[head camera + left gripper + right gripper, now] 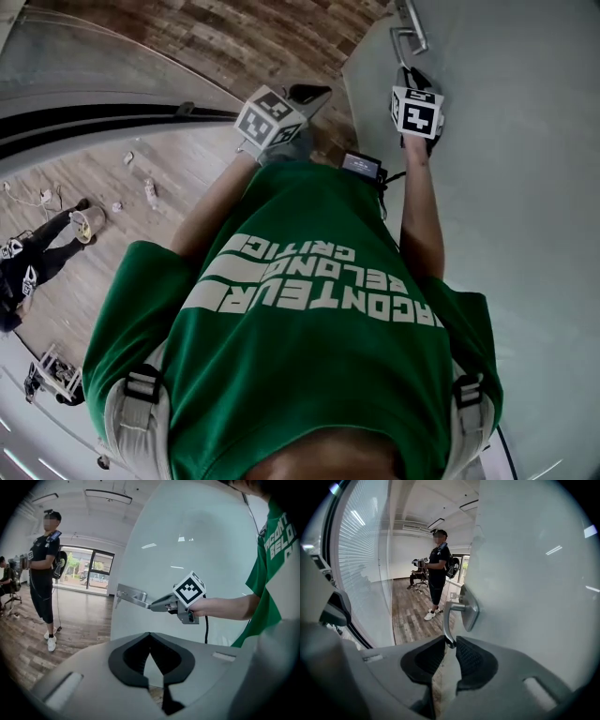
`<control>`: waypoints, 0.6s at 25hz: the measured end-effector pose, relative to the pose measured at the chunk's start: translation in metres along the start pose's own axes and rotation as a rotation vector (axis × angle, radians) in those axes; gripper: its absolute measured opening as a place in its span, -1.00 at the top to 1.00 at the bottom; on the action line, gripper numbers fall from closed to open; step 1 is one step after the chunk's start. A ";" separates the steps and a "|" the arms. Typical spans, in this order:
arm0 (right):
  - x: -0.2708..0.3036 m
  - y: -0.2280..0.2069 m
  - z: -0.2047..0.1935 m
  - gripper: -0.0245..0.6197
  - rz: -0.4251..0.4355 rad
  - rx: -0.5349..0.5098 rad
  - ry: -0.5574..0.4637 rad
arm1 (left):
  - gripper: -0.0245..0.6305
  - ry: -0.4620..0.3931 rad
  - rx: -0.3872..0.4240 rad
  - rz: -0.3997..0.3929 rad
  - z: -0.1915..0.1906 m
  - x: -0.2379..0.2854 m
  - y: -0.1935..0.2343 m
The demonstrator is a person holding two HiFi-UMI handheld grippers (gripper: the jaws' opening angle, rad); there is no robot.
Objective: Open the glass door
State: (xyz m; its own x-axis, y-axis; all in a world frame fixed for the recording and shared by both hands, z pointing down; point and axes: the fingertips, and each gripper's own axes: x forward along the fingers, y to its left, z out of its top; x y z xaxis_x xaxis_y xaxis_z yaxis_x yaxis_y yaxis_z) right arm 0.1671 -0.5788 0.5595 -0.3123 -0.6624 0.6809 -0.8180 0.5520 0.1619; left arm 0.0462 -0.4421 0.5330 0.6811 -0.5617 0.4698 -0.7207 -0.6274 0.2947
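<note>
Glass door [506,187]: a frosted panel that fills the right side of the head view, from the upper edge down past the operator's right shoulder. In the right gripper view it takes up the whole right half of the frame. In the left gripper view it stands across the centre as a pale sheet.

Door handle [449,620]: a metal lever on an oblong metal plate [469,607], fixed to the panel near its free edge. In the head view the lever sits at the top of the frame, right of centre.

Right gripper [450,642]: jaws narrow, closed on the free end of the lever. Both black pads press the metal, one on each side, with the lever end at the pad tips. In the head view the gripper is at the upper right, with its marker cube [417,111] just below the handle. The operator's right forearm runs down-frame from it.

Left gripper [150,636]: jaws together, pad tips touching, nothing between them. It is apart from the door, at upper centre of the head view and left of the right gripper. It faces the panel and the gripped handle.

Surroundings: wood plank floor [234,37] lies beyond the door edge. A bystander [438,569] in dark clothes stands on it, at the centre of the right gripper view. The operator wears a green shirt [309,356].
</note>
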 end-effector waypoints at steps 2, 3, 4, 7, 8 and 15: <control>0.005 -0.011 0.001 0.72 -0.013 0.003 0.006 | 0.89 0.001 0.002 -0.002 0.010 0.003 0.014; 0.006 -0.018 0.004 0.72 -0.019 0.005 0.007 | 0.88 -0.003 0.003 -0.005 0.019 0.005 0.019; 0.005 -0.025 0.005 0.72 -0.026 0.009 0.006 | 0.88 -0.005 0.005 -0.009 0.026 0.007 0.023; 0.003 -0.045 0.001 0.73 -0.041 0.037 0.002 | 0.88 0.002 0.013 -0.034 0.037 0.019 0.031; 0.004 -0.050 -0.001 0.73 -0.046 0.046 0.002 | 0.88 0.006 0.015 -0.044 0.038 0.024 0.033; 0.025 -0.085 -0.023 0.73 -0.081 0.091 0.012 | 0.88 -0.032 0.044 -0.114 0.049 0.060 0.057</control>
State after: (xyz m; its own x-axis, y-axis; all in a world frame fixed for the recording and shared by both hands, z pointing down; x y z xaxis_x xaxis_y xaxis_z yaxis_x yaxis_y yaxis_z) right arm 0.2396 -0.6303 0.5794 -0.2380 -0.6970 0.6764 -0.8808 0.4484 0.1521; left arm 0.0522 -0.5383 0.5375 0.7629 -0.5016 0.4080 -0.6322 -0.7110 0.3079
